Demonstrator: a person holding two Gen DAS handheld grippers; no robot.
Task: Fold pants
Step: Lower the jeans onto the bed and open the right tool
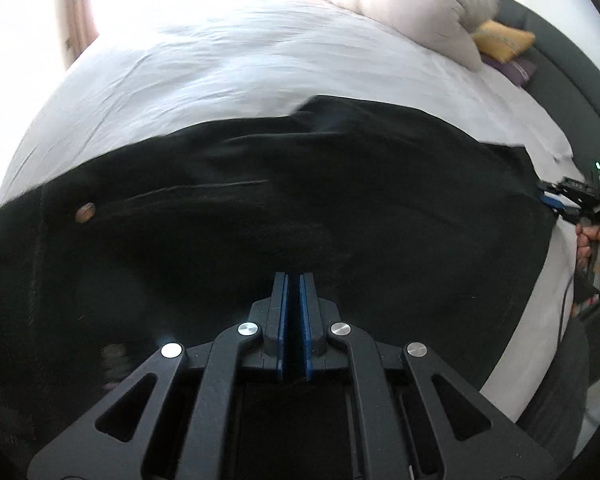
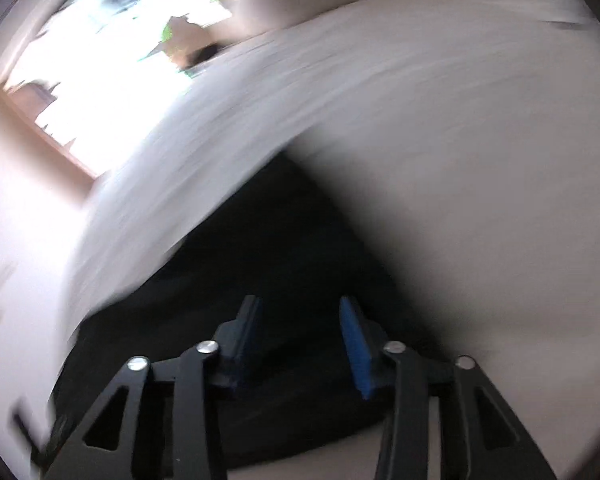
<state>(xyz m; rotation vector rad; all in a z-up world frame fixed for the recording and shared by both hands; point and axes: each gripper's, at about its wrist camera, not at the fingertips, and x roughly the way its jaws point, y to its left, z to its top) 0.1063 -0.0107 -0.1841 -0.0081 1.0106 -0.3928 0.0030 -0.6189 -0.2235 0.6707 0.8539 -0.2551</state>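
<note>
Black pants (image 1: pixel 260 220) lie spread across a white bed (image 1: pixel 220 60), with a round metal button (image 1: pixel 85 212) at the left. My left gripper (image 1: pixel 294 280) is shut on the pants' near edge, black cloth pinched between its blue pads. My right gripper (image 1: pixel 556 200) shows at the pants' right edge in the left wrist view, held by a hand. In the blurred right wrist view my right gripper (image 2: pixel 300 304) is open, its blue pads apart over the black pants (image 2: pixel 276 240).
A rolled light duvet (image 1: pixel 420 4) lies at the bed's far right, with a yellow cushion (image 1: pixel 500 44) and a purple one (image 1: pixel 512 68) against a dark headboard (image 1: pixel 572 80). A bright window (image 2: pixel 112 60) is beyond the bed.
</note>
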